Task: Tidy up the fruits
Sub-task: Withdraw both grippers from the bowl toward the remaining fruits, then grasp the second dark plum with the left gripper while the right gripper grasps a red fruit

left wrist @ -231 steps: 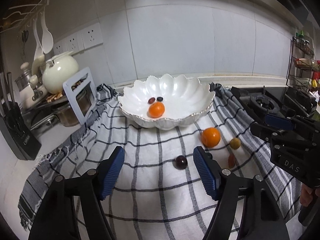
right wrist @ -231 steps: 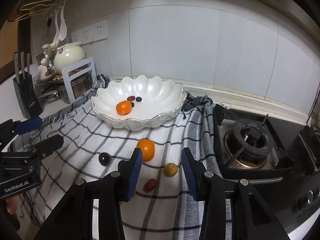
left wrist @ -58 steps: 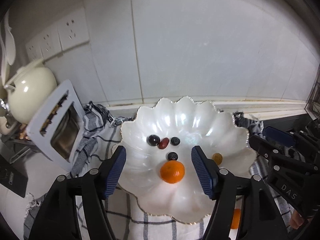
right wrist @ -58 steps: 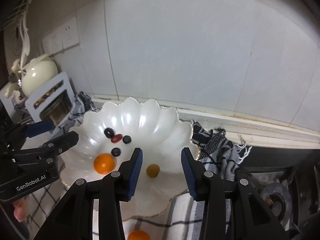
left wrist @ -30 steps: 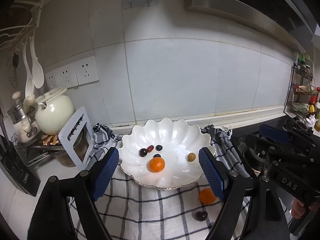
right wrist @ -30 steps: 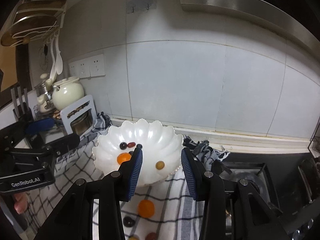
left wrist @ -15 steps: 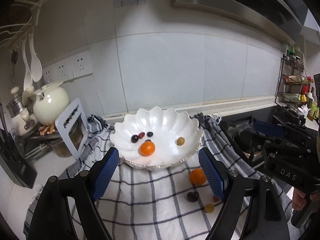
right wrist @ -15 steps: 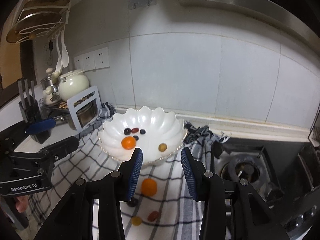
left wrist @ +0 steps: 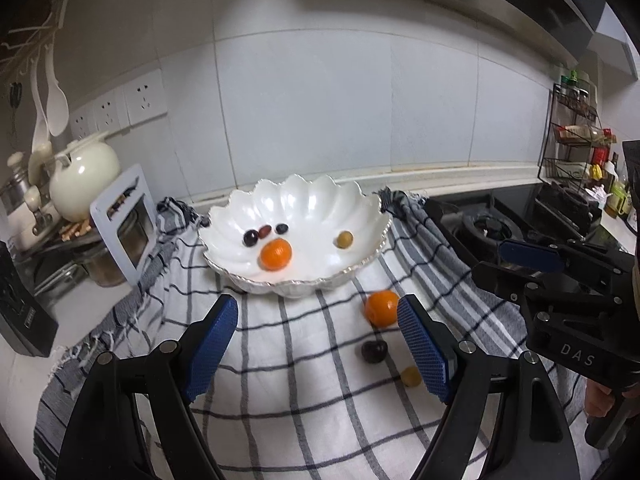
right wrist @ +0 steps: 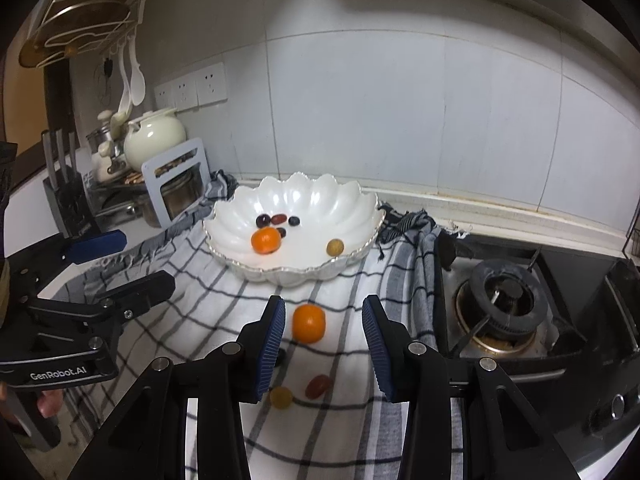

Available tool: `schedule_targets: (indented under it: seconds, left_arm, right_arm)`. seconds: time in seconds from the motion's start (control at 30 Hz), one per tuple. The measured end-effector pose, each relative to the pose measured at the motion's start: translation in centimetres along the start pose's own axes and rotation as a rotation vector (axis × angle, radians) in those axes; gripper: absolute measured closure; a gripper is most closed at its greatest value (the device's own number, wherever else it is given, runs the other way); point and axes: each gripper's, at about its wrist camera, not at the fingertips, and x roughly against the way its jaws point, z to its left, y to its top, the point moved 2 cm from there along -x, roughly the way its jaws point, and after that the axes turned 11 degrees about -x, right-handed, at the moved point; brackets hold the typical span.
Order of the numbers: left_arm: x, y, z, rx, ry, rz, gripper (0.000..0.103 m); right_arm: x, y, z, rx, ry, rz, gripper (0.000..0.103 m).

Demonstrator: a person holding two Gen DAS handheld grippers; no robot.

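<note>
Both my claws hang above the checked black-and-white cloth (left wrist: 304, 392), pointing toward the white scalloped ceramic bowl (right wrist: 320, 196) at 12 o'clock. My left gripper (left wrist: 318, 354) is spread wide with nothing between its blue pads. My right gripper (right wrist: 324, 344) is parted too, holding nothing, aimed down at the loose round orange tangerine (right wrist: 308, 323), which sits on the cloth between its fingers but untouched. Near it lie a small red oval fruit (right wrist: 318, 386) at 6 o'clock, a small yellow round fruit (right wrist: 281, 397) at 7 and a dark round plum (left wrist: 374, 351) just left. Inside the bowl: a second orange tangerine (right wrist: 265, 240), small dark berries (right wrist: 276, 220), one yellowish-green round fruit (right wrist: 335, 247). Gas burner (right wrist: 502, 304) at 3 o'clock.
</note>
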Motion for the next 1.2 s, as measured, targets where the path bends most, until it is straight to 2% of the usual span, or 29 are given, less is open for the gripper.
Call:
schedule_targets:
  seconds: [0.5,0.93,1.2]
  left_arm:
    - [-2.4,-3.1,-2.0,-0.075,-0.045,0.023,0.023]
    - [-5.2,-3.8,-3.5,-0.174,-0.114,0.030,0.036]
    - [-7.2,-4.5,-3.8,-0.192,-0.156,0.062,0.046]
  right_arm:
    - [-2.0,-3.8,-0.4,0.023,0.002,0.092,0.062]
    - [-4.5,-5.4,-0.9,0.037,0.015,0.146,0.063]
    - [-6.4,-6.0,-0.9,0.006,0.040,0.179,0.071]
